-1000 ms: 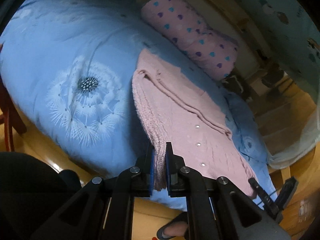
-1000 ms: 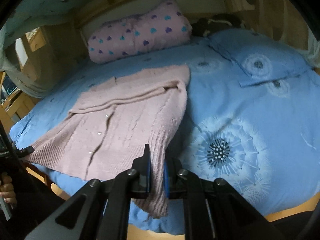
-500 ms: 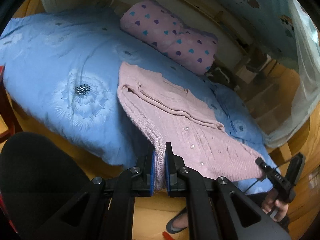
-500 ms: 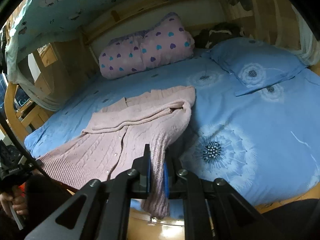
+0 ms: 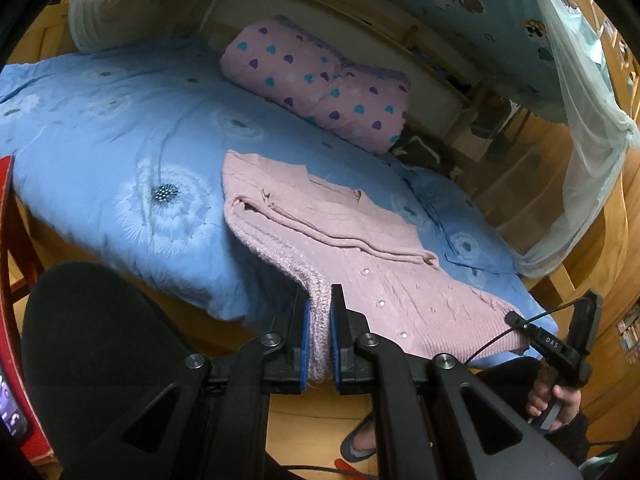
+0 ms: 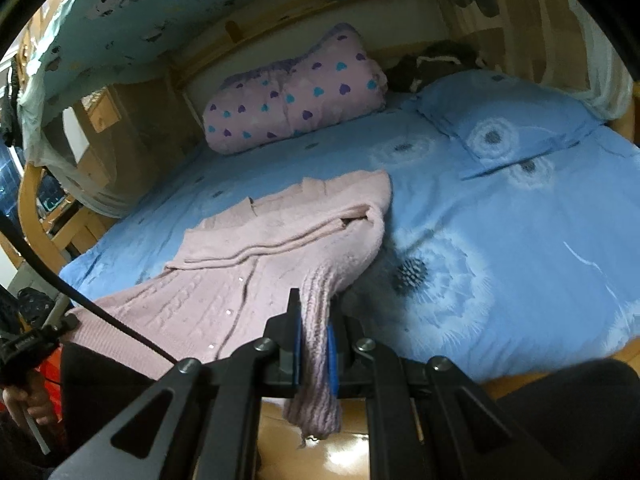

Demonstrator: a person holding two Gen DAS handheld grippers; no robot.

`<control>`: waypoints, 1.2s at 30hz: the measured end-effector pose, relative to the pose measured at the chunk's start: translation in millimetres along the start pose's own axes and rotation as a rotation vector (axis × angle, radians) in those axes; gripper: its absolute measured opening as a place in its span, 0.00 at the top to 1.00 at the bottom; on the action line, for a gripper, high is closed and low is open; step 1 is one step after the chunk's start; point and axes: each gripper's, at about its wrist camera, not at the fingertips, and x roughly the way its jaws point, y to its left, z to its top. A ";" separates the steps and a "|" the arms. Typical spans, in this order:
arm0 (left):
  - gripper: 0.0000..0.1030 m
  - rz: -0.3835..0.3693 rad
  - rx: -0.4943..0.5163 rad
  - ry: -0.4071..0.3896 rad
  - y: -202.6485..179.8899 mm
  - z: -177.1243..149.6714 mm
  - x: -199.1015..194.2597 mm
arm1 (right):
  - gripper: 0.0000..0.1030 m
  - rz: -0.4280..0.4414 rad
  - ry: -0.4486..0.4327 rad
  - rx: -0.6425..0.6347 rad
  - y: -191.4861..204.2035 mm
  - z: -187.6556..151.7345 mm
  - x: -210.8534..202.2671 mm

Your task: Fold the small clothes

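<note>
Both tools, left tool (image 5: 319,336) and right tool (image 6: 314,344), clenched on cardigan (image 5: 340,248) hem corners at bed (image 5: 100,128) edge; next likely lift hem, fold toward collar.

The left gripper (image 5: 319,312) points forward and downward, its blue-padded jaws pressed together on a fold of the pink knit cardigan (image 5: 360,264). The right gripper (image 6: 314,320) points forward and downward too, its jaws clamped on the ribbed edge of the same garment. In the left wrist view, the person's right hand (image 5: 554,398) wraps its fingers around the handle of its gripper. In the right wrist view, the left hand (image 6: 28,402) grips the other handle likewise.
</note>
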 end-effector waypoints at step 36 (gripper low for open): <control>1.00 0.050 0.009 -0.113 3.9 70.7 50.1 | 0.90 0.071 0.020 0.065 -4.6 110.0 80.5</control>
